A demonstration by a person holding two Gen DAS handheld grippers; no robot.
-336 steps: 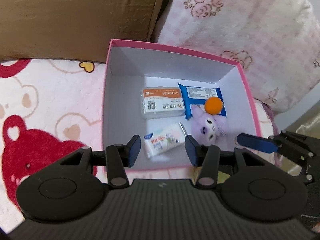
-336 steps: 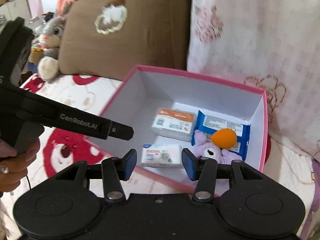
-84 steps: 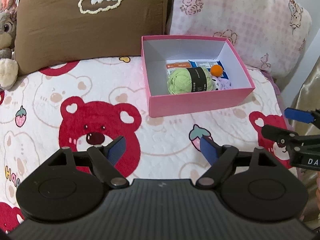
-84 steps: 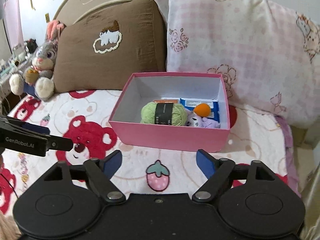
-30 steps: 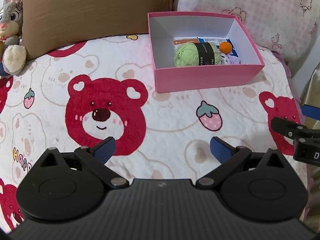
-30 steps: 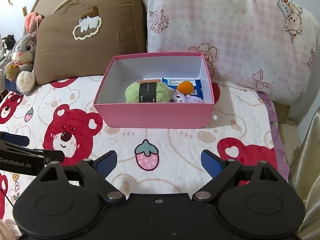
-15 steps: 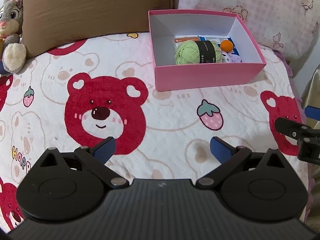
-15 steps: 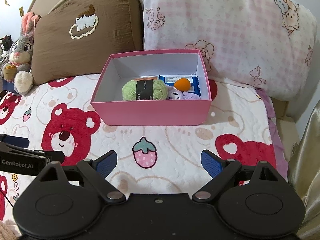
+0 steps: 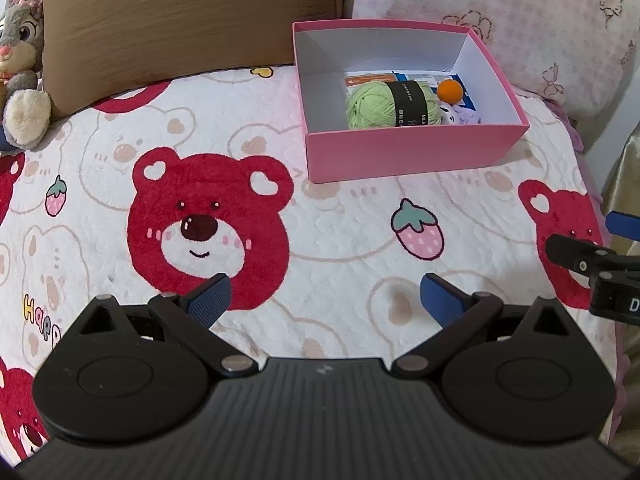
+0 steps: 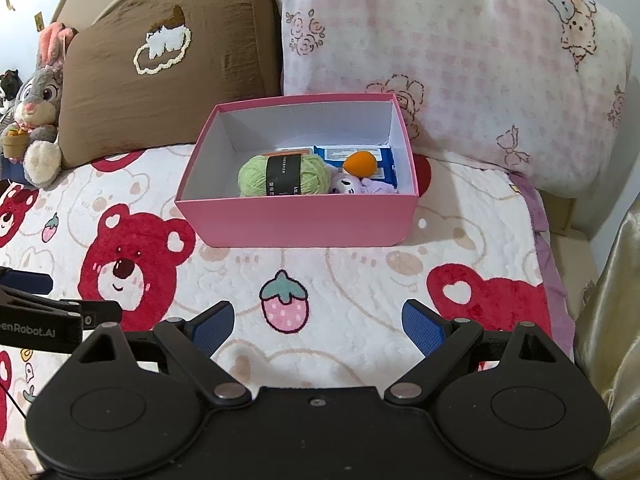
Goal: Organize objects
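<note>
A pink box [image 9: 412, 152] [image 10: 296, 220] stands on the bed near the pillows. Inside lie a green yarn ball [image 9: 390, 104] [image 10: 284, 174] with a black band, an orange ball [image 9: 450, 91] [image 10: 360, 163], a purple plush toy [image 10: 354, 186], a blue packet [image 10: 384, 160] and an orange-labelled pack [image 9: 368, 79]. My left gripper [image 9: 325, 299] is open and empty, well back from the box. My right gripper [image 10: 318, 326] is open and empty, also back from the box. Each gripper shows at the edge of the other's view.
A bear-print blanket [image 9: 208, 216] covers the bed. A brown pillow [image 10: 168, 64] and a pink checked pillow [image 10: 460, 60] lean behind the box. A grey plush rabbit [image 10: 36, 108] sits at the far left. A gold curtain [image 10: 616, 320] hangs at the right.
Both grippers have drawn back from the box and opened wider. The green yarn ball, absent 11 seconds ago, now lies in the box. Almost nothing moved in the last second.
</note>
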